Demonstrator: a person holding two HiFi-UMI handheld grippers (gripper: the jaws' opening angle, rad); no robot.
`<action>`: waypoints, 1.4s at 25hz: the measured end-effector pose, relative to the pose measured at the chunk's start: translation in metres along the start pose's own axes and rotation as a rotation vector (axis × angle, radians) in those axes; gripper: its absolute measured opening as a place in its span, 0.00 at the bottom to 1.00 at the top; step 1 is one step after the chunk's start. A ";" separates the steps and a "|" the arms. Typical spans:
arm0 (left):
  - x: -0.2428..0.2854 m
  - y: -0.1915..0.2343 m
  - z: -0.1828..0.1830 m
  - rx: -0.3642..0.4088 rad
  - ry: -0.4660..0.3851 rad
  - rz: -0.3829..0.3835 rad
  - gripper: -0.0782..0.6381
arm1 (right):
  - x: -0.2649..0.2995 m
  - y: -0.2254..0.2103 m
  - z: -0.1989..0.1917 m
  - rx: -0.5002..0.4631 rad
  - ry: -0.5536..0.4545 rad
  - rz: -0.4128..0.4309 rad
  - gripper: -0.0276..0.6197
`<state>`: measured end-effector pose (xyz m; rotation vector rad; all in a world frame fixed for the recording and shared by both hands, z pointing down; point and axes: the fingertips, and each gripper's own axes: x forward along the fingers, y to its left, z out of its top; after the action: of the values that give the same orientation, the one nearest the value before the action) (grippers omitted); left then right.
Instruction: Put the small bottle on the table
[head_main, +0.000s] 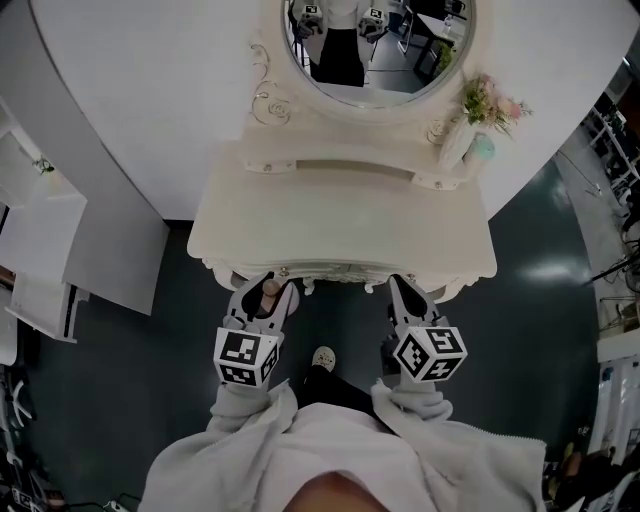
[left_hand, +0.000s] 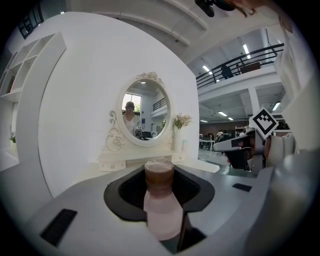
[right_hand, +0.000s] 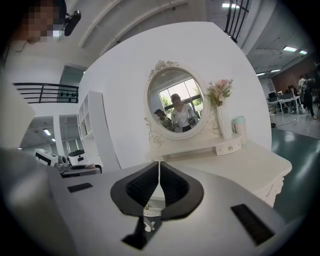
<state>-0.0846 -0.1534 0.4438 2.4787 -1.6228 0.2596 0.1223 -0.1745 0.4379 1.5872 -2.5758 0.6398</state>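
Observation:
A small pale pink bottle (left_hand: 161, 210) with a brown cap stands upright between the jaws of my left gripper (left_hand: 159, 192), which is shut on it. In the head view the bottle (head_main: 271, 290) shows in my left gripper (head_main: 266, 290) just at the front left edge of the cream dressing table (head_main: 340, 225). My right gripper (head_main: 403, 292) hangs at the table's front right edge. Its jaws are pressed together with nothing between them, as the right gripper view shows (right_hand: 159, 172).
A round mirror (head_main: 375, 40) stands at the back of the table above a low drawer shelf (head_main: 340, 165). A white vase of flowers (head_main: 470, 120) and a pale cup (head_main: 484, 150) sit at the back right. White shelving (head_main: 60, 240) stands to the left.

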 end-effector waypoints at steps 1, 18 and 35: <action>0.005 0.003 0.001 -0.001 0.003 0.001 0.31 | 0.005 -0.002 0.001 0.002 0.004 0.001 0.09; 0.081 0.030 0.010 0.002 0.004 0.008 0.31 | 0.085 -0.034 0.017 0.017 0.016 0.045 0.09; 0.116 0.087 0.027 0.002 0.011 0.029 0.31 | 0.159 -0.016 0.023 0.028 0.051 0.092 0.09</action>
<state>-0.1169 -0.2972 0.4493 2.4517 -1.6562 0.2782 0.0650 -0.3235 0.4621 1.4476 -2.6268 0.7166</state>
